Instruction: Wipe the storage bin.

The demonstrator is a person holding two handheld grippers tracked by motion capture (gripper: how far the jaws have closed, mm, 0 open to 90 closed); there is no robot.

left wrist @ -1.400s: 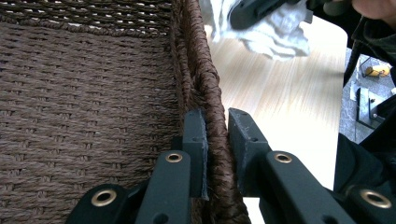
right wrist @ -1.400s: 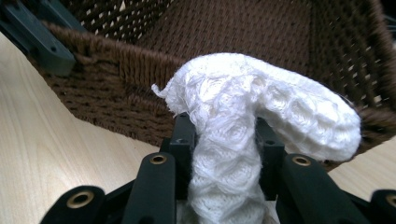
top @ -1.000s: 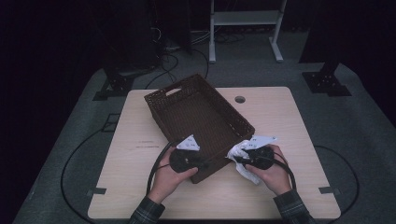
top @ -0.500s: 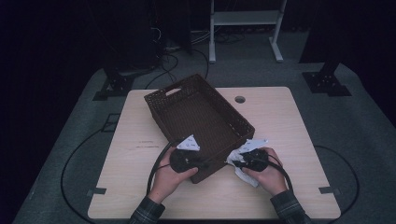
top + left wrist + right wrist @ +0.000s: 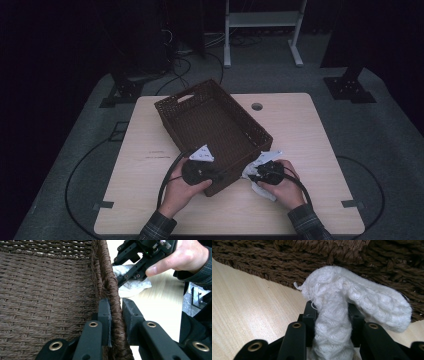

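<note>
Right gripper (image 5: 329, 312) pinches the white knitted cloth (image 5: 352, 302) just outside the basket (image 5: 200, 107); its loose end might snag the weave. Left gripper (image 5: 115, 312) clamps the basket's wall, which could tip if tugged.

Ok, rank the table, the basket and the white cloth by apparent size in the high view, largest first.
1. table
2. basket, clearly smaller than the tabletop it sits on
3. white cloth, smallest, though the right gripper and hand cover part of it, so its full extent is unsure
</note>
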